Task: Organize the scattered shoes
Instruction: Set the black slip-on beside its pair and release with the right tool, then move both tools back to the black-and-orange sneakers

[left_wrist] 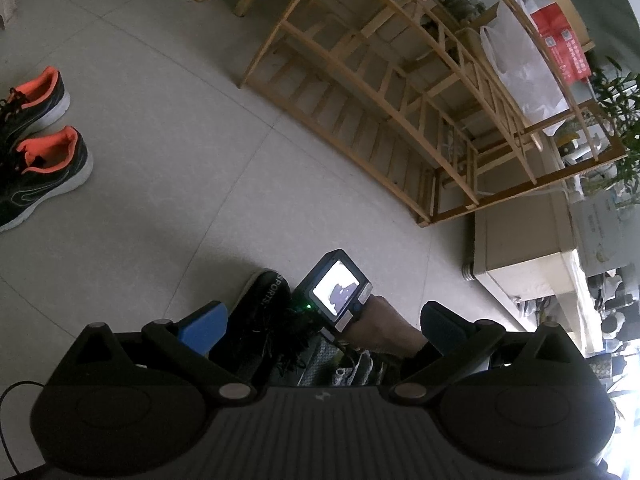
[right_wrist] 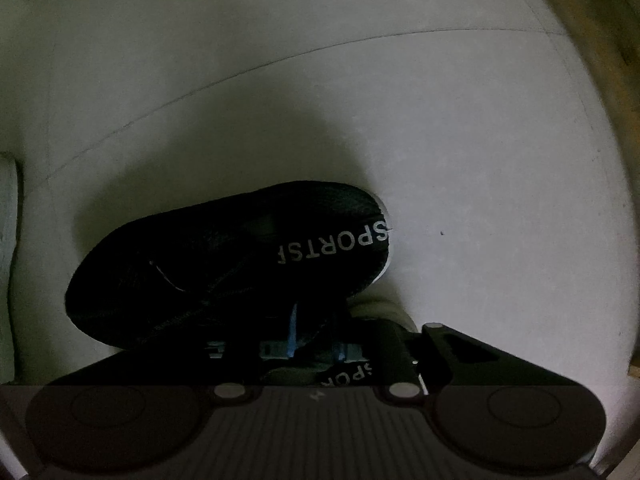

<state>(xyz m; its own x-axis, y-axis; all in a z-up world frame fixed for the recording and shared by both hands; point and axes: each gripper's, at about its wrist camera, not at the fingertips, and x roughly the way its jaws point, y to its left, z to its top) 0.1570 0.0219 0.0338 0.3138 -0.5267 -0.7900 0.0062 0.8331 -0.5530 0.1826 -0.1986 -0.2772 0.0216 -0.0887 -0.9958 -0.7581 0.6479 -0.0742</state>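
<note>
The black shoe (right_wrist: 224,264) is hanging just above the floor (right_wrist: 360,100), its collar being pinched by the right gripper (right_wrist: 304,344). The left gripper (left_wrist: 320,320) is hovering released nearby; orange-lined sneakers (left_wrist: 36,144) are sitting far left.

Pale tiled floor (left_wrist: 168,184); empty wooden slatted rack (left_wrist: 400,92) at two o'clock; bright daylight at four o'clock.
</note>
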